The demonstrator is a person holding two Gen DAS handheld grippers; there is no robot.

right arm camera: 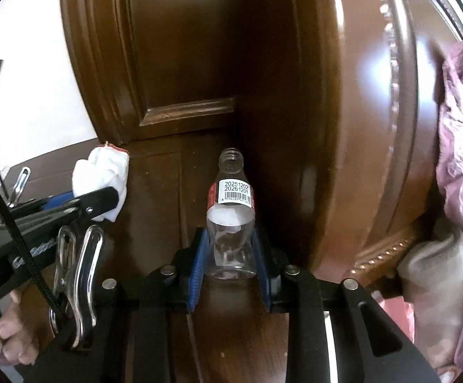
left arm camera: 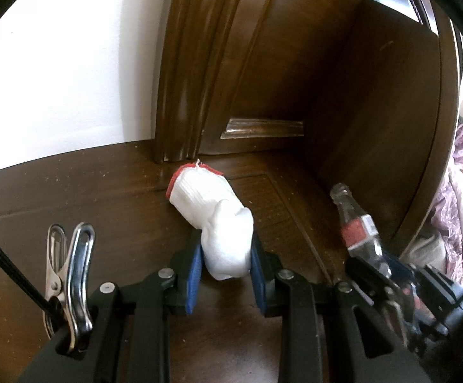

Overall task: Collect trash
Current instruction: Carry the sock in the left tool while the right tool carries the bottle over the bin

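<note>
Dark wooden floor (left arm camera: pixel 110 198) runs up to a panelled door (right arm camera: pixel 183 63). Nearest, the left gripper (left arm camera: pixel 226 252) is clamped on a white glove (left arm camera: pixel 218 220), and the right gripper (right arm camera: pixel 231 252) has its pads against an uncapped plastic bottle (right arm camera: pixel 231 210). Both pieces look secured; next comes lifting them toward a bin, none visible here.

A dark brown wooden tabletop (left arm camera: pixel 110 191) with an inset panel line is seen across the lower half of both views, speckled with pale crumbs. A white glove with a red cuff (left arm camera: pixel 213 210) is laid on it at centre of the left view. Whether the clear bottle (right arm camera: pixel 229 220) rests on it cannot be told.
</note>
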